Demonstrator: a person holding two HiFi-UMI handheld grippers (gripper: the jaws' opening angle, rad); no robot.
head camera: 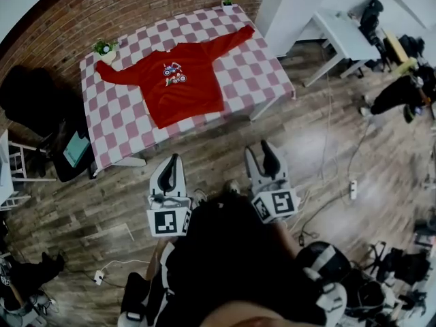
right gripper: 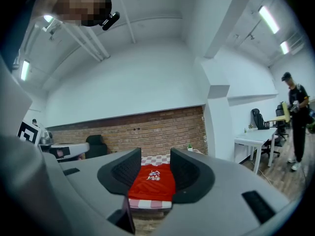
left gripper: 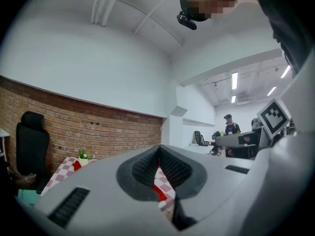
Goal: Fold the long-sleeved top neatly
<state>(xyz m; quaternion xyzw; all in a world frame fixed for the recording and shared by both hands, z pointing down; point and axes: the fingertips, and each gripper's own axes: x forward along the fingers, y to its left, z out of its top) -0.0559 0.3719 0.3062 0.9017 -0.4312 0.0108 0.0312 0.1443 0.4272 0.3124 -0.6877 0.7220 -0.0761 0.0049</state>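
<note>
A red long-sleeved top (head camera: 180,80) with a small print on its chest lies flat, sleeves spread wide, on a table under a red-and-white checked cloth (head camera: 116,121). Both grippers hang over the wooden floor, well short of the table's near edge. My left gripper (head camera: 174,158) has its jaws pressed together with nothing in them; in the left gripper view (left gripper: 158,147) a strip of the top (left gripper: 160,193) shows below the meeting pads. My right gripper (head camera: 261,152) is open and empty, and the right gripper view (right gripper: 155,157) frames the top (right gripper: 152,181) between its jaws.
Two small potted plants (head camera: 103,48) (head camera: 227,2) stand at the table's far corners. A black chair (head camera: 30,101) and a white stool (head camera: 13,162) are left of the table, a white desk (head camera: 340,33) at right. Cables (head camera: 340,182) cross the floor. A person (right gripper: 295,117) stands far right.
</note>
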